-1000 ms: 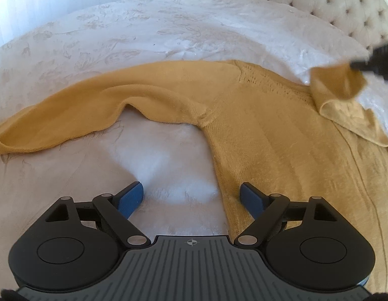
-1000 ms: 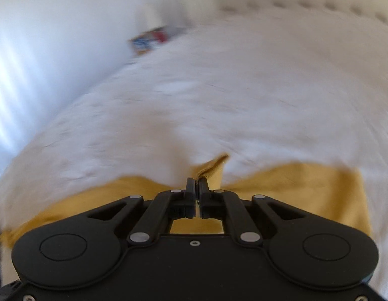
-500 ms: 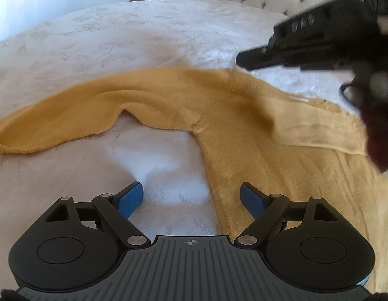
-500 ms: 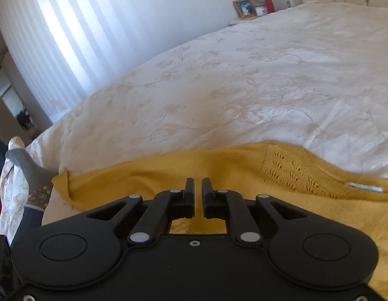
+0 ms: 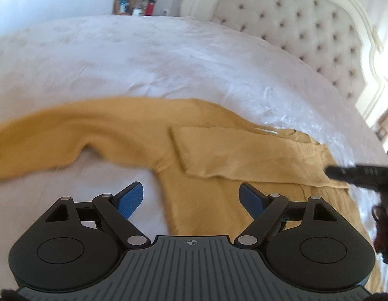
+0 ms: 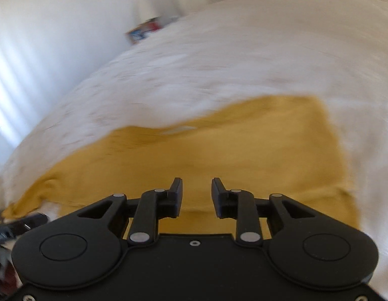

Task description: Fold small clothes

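Sleeve now folded over sweater; right gripper jaws opening, empty; left gripper wide.

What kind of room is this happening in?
A bedroom, most likely: a tufted headboard, a white bedspread with a yellow sweater laid on it, and a framed picture beyond the bed.

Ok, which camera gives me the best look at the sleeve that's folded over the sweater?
The left wrist view. There the folded sleeve lies across the mustard sweater with its cuff edge and crease readable. The right wrist view is motion-blurred: the sweater is one yellow mass and no sleeve edge can be made out.
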### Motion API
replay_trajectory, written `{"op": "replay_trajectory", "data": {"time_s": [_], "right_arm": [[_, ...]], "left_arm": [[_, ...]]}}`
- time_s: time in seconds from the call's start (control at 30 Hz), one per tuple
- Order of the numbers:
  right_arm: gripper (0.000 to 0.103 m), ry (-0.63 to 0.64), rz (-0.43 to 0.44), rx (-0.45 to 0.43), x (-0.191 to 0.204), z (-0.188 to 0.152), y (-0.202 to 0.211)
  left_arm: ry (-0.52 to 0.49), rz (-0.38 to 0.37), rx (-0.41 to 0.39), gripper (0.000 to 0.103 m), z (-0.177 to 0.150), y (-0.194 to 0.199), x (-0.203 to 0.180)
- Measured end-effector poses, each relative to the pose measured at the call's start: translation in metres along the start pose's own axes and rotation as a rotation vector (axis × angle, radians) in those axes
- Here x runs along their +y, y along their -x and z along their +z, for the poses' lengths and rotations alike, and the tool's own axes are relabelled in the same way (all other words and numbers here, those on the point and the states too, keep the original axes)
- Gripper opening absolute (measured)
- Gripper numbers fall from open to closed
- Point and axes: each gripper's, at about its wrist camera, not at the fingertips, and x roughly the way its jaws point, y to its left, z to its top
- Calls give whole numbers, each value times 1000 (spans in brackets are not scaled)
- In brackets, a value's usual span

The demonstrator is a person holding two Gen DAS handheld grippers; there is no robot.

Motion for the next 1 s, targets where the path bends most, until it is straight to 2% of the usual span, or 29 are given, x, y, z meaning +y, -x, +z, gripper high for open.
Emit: {"op": "replay_trajectory", "data": {"time_s": [0.1,0.2,0.3,0.43,0.47,0.5,0.53,0.63,0.77,0.8,0.87,0.9,0.93,0.97,1.0], "right_arm": [[38,-97,-35,-12,-34,-6,11],[41,-156,-57,-31,-48,-12,14],[52,-226,-55,-64,-59,-14,13],[54,-311,-58,-86,-75,-15,4],[51,-331,-59,-91,-79,-15,2],[43,-345,-59,-94,-81,-14,-1],[9,-338,-66,-96,-82,-14,-1],[8,-278,-173,-129,-81,-13,4],[8,-297,-190,-102,-91,-18,2],[10,-280,-190,-103,-90,-19,2],[21,-267,-176,-108,-87,-20,8],[22,-263,-172,-114,-84,-21,12],[30,-249,-171,-117,-81,-22,17],[49,-229,-174,-121,-77,-23,20],[58,-199,-173,-129,-71,-25,25]], "left_arm": [[-42,-12,3,83,7,-12,-15],[-65,-13,19,82,11,-32,-24],[-113,36,32,82,10,-53,-31],[-182,103,82,81,6,-76,-29],[-190,103,80,81,5,-77,-28],[-200,105,76,81,5,-77,-29],[-210,107,71,81,5,-77,-30],[-221,118,62,81,6,-77,-33],[-240,139,57,84,4,-84,-39],[-248,143,56,84,4,-85,-40],[-248,138,54,87,4,-85,-40],[-241,125,56,90,4,-84,-38],[-233,112,61,91,4,-83,-37],[-229,106,62,94,3,-81,-36],[-230,101,68,94,1,-78,-36]]}}
